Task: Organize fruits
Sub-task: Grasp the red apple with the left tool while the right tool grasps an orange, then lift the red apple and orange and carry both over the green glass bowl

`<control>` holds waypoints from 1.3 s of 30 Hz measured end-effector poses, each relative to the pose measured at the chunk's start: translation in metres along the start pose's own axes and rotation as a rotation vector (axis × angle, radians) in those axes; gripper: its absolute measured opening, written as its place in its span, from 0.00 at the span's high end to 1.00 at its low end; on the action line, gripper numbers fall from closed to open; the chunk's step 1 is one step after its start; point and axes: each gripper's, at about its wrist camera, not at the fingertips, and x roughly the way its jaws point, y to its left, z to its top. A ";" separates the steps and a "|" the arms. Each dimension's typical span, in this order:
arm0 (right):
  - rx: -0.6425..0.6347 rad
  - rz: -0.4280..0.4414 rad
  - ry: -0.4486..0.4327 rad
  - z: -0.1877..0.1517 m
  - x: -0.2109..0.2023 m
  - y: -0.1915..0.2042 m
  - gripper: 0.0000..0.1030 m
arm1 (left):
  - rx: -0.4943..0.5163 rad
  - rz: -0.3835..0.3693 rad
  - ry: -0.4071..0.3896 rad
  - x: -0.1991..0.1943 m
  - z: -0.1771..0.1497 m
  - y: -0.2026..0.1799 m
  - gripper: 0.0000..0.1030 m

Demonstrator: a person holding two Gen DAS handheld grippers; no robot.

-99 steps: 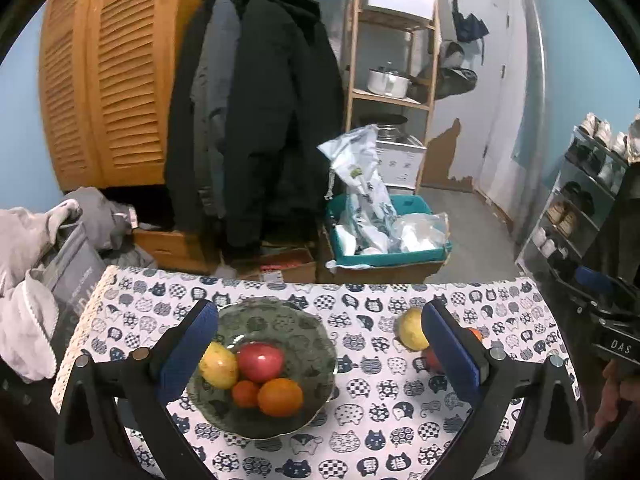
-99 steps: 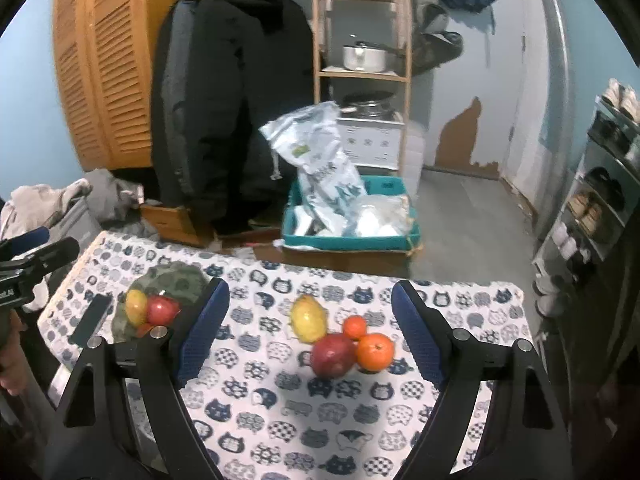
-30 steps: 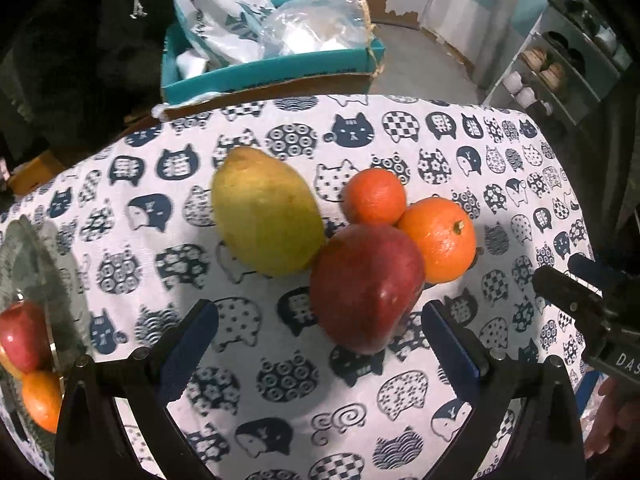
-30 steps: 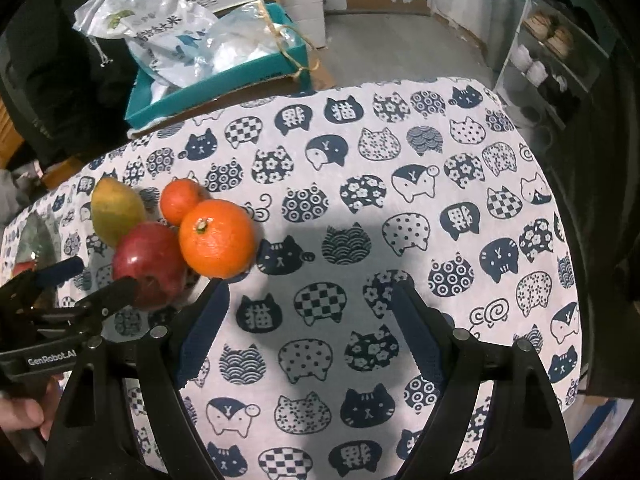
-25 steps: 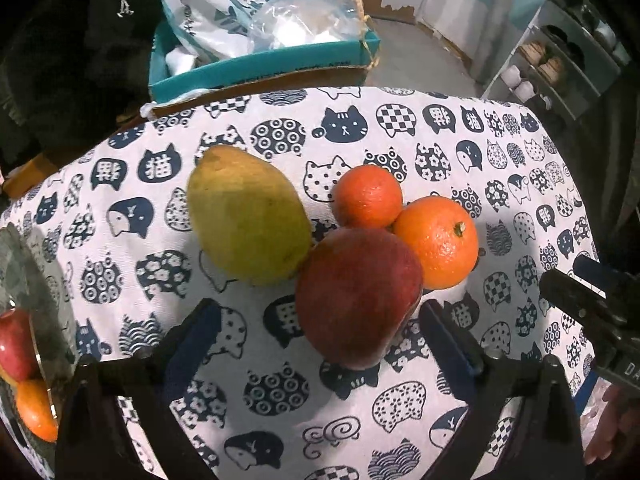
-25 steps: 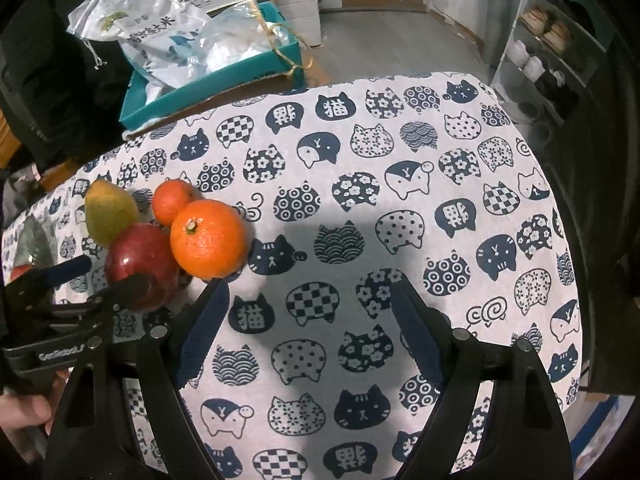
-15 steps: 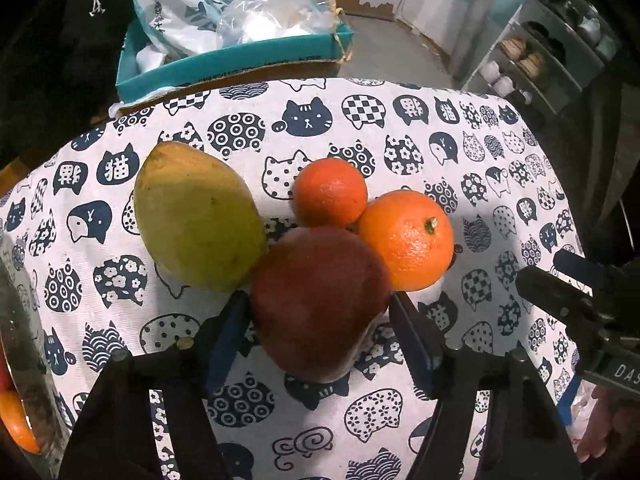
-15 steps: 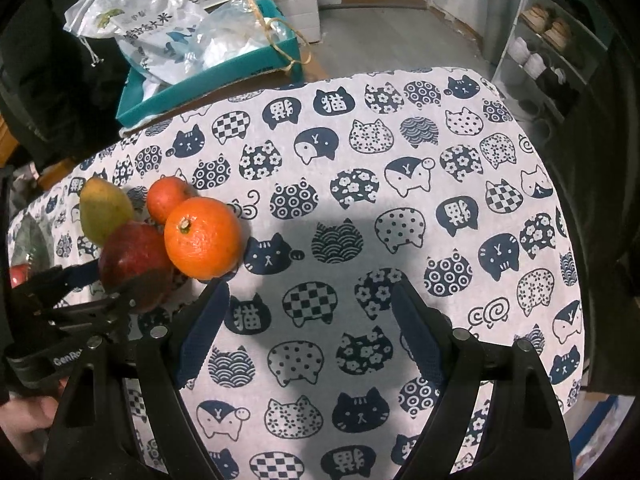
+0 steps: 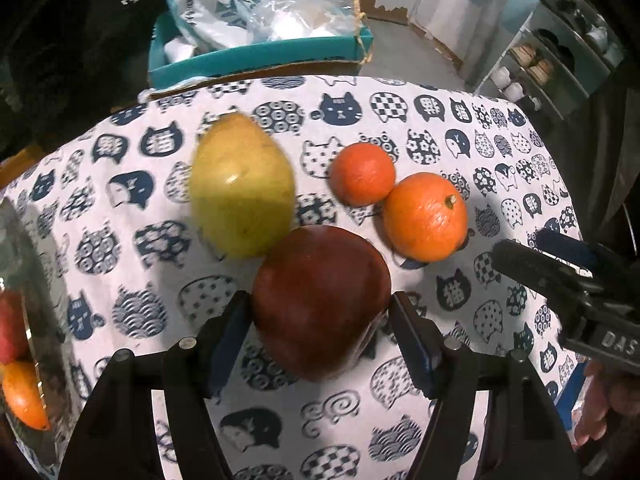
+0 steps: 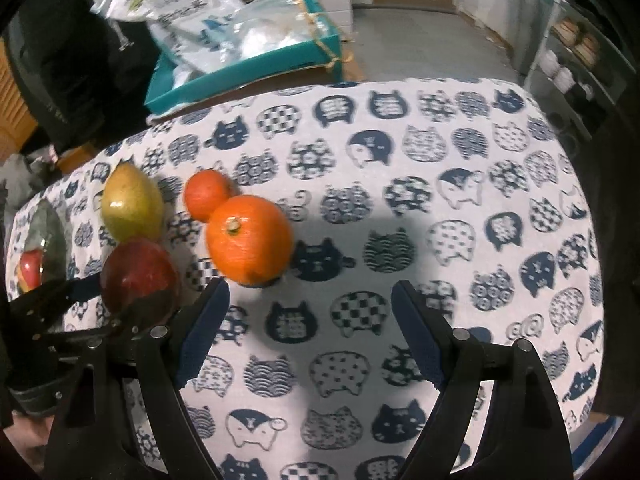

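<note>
a: around the red mango [image 9: 320, 300], what crowds it?
b: yellow mango [image 9: 242, 184] and large orange [image 9: 426, 216] touch it. left gripper [image 9: 320, 320], wide a second ago, now clamps it; right gripper [image 10: 308, 320] gapes empty.

The left gripper [image 9: 320, 332] is pointing steeply down, its blue-padded fingers [image 9: 228, 332] pressing on both sides of a red fruit [image 9: 320, 300]. The right gripper [image 10: 308, 328] is also angling steeply down, its fingers [image 10: 202, 330] standing wide apart with nothing between them. It is showing at the right edge of the left wrist view, where part of a hand [image 9: 604, 404] is gripping its handle.
</note>
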 end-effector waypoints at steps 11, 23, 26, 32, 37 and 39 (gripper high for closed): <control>-0.073 0.044 0.048 0.019 0.042 0.033 0.19 | -0.057 0.059 -0.026 -0.023 -0.016 0.045 0.30; -0.134 -0.052 0.065 0.020 0.072 0.049 0.36 | -0.105 0.080 -0.037 -0.031 -0.022 0.074 0.30; -0.117 -0.048 0.061 0.019 0.070 0.045 0.38 | -0.109 0.077 -0.044 -0.035 -0.022 0.076 0.30; -0.097 -0.065 0.027 0.008 0.056 0.040 0.39 | -0.122 0.075 -0.071 -0.048 -0.023 0.082 0.30; -0.099 -0.073 -0.010 0.006 0.037 0.044 0.39 | -0.125 0.086 -0.103 -0.062 -0.024 0.084 0.30; -0.103 -0.073 -0.026 0.005 0.029 0.047 0.39 | -0.129 0.088 -0.115 -0.068 -0.025 0.086 0.30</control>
